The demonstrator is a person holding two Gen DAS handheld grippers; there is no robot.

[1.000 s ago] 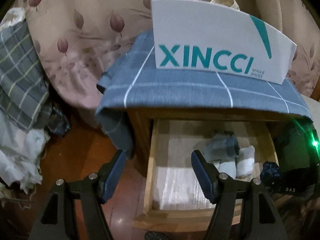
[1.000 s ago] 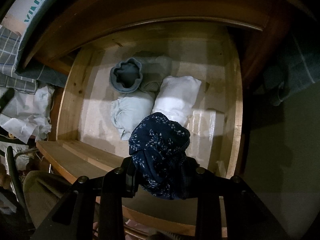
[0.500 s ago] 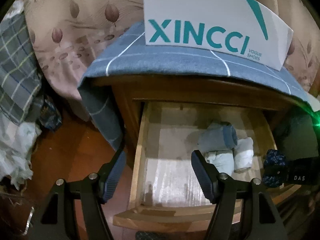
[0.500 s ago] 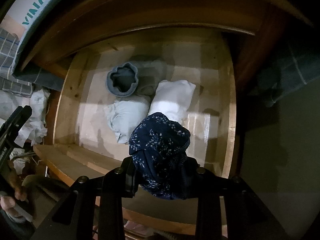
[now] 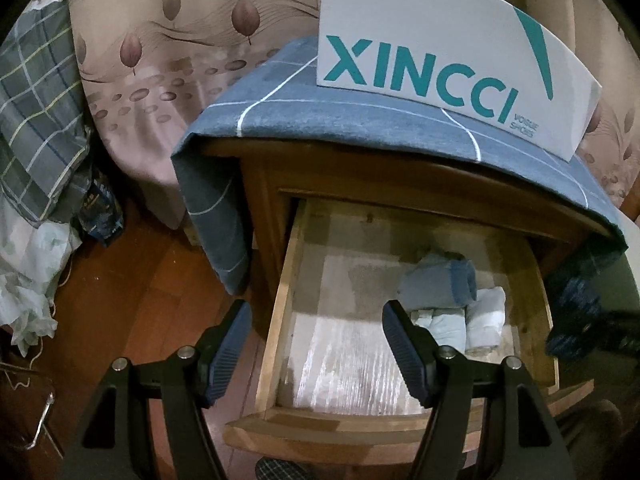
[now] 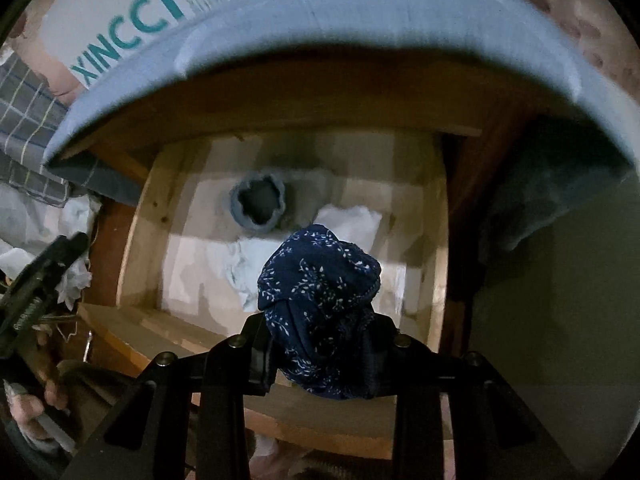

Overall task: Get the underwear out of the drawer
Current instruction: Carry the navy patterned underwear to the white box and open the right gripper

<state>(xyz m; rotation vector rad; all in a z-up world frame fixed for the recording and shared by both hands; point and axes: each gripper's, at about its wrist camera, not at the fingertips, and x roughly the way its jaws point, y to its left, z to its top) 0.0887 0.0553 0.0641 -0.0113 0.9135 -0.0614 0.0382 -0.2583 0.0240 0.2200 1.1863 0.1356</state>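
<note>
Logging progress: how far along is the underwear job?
Done: drawer is open. In hand: right gripper is shut on the navy underwear, held above the drawer. Left gripper is open, empty. Left: three rolled pieces lie inside.

Home bedroom. Wooden nightstand (image 5: 260, 216) with a blue checked cloth (image 5: 360, 120) draped over it and a shoe box (image 5: 440, 48) on top. Open drawer (image 5: 280, 300) holds rolled underwear (image 5: 440, 284). Leaf-print curtain (image 5: 180, 40) behind, plaid bedding (image 5: 36, 112) bunched on the wood floor (image 5: 120, 280).
</note>
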